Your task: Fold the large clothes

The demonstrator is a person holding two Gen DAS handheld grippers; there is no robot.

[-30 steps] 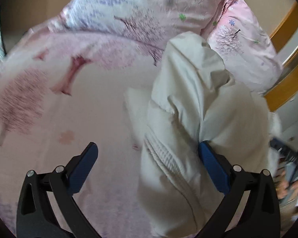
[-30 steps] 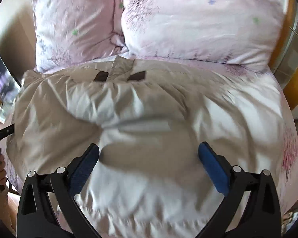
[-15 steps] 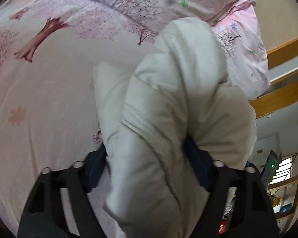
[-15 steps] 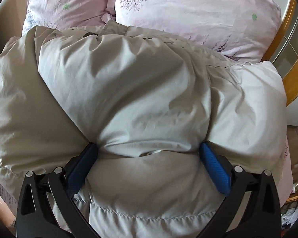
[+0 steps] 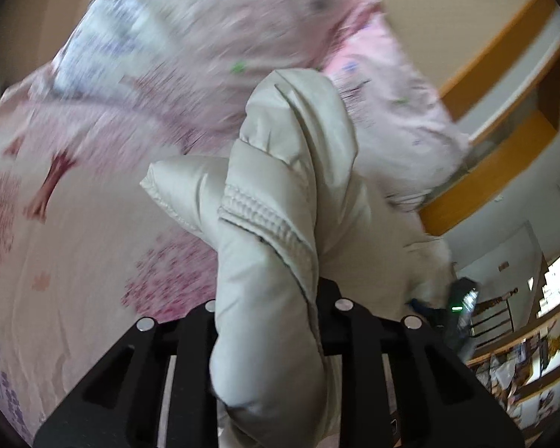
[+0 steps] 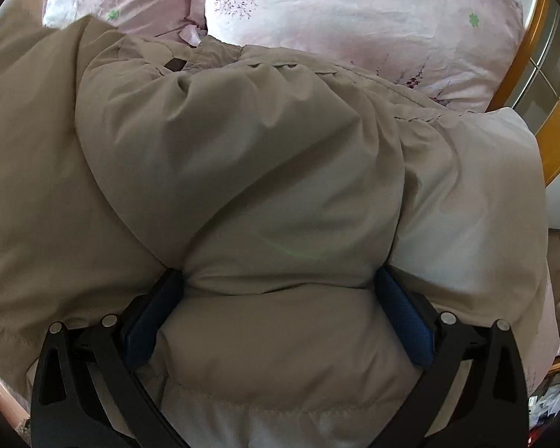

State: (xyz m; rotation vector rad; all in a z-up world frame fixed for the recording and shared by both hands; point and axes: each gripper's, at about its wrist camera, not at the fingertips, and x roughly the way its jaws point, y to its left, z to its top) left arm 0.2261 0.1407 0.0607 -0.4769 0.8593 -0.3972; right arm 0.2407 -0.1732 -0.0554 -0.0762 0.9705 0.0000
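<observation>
Setting: home bedroom. Evidence: bed sheet (image 5: 78, 261), pink with printed trees and blossoms; 2 matching pillows (image 6: 354, 26) side by side at the head of the bed; orange-brown wooden window frame (image 6: 556, 127) with glass panes beside the pillows; cream wall (image 5: 448, 18); cluttered wooden shelving (image 5: 534, 358) in the adjoining space, contents too blurred to name.

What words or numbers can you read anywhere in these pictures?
None can be read.
Puffy beige jacket: two small dark patches near the collar, no letters visible.
Pink bedding and pillows: only printed trees and flowers.
Cluttered shelves in the left wrist view: too small and blurred to read.
</observation>
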